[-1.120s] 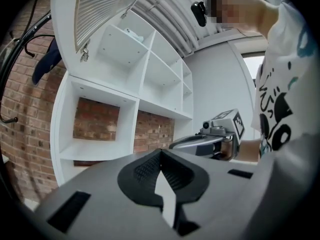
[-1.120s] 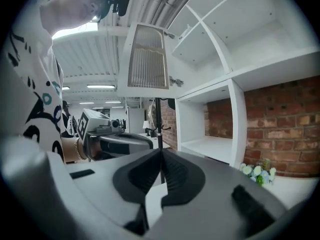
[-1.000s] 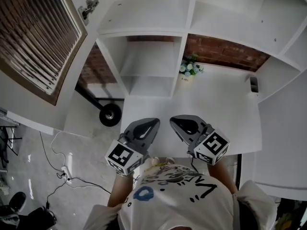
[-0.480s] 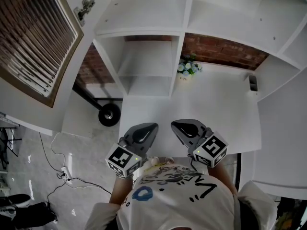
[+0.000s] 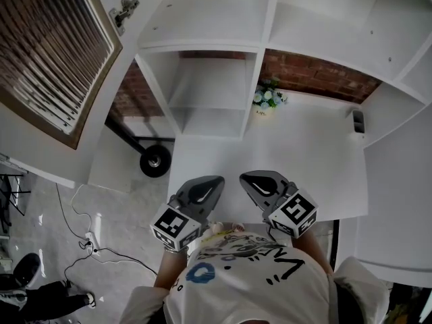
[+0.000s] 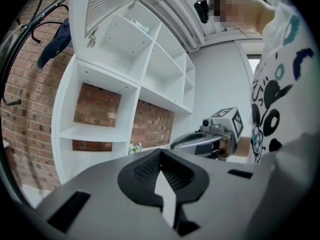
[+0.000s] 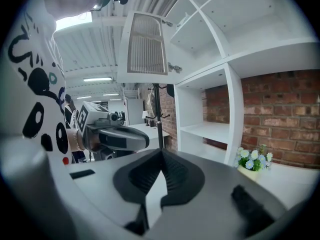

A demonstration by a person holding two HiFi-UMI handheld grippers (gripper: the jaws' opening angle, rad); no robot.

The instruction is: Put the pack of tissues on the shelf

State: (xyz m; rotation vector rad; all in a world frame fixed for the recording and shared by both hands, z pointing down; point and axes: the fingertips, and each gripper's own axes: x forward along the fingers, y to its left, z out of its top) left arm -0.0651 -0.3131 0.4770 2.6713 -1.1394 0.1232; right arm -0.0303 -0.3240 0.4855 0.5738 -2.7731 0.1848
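No pack of tissues shows in any view. My left gripper [image 5: 213,181] hangs shut and empty over the front edge of the white desk [image 5: 310,154], close to my body. My right gripper [image 5: 246,177] is beside it, also shut with nothing between its jaws. In the left gripper view the jaws [image 6: 160,152] meet at the tips, with the right gripper [image 6: 200,141] to their right. The right gripper view shows closed jaws [image 7: 161,153] and the left gripper [image 7: 117,136] off to the left. The white shelf unit [image 5: 209,86] stands beyond the desk, its compartments bare.
A small pot of flowers [image 5: 267,100] sits at the desk's back, by the shelf unit's upright. A small dark object [image 5: 357,119] lies at the far right. A louvred cabinet door [image 5: 47,52] hangs open at the left. A wheeled stand base [image 5: 155,160] and cables [image 5: 88,245] are on the floor.
Both grippers stay shut and nearly in the same place. On the floor at the lower left, a bystander's feet have shifted.
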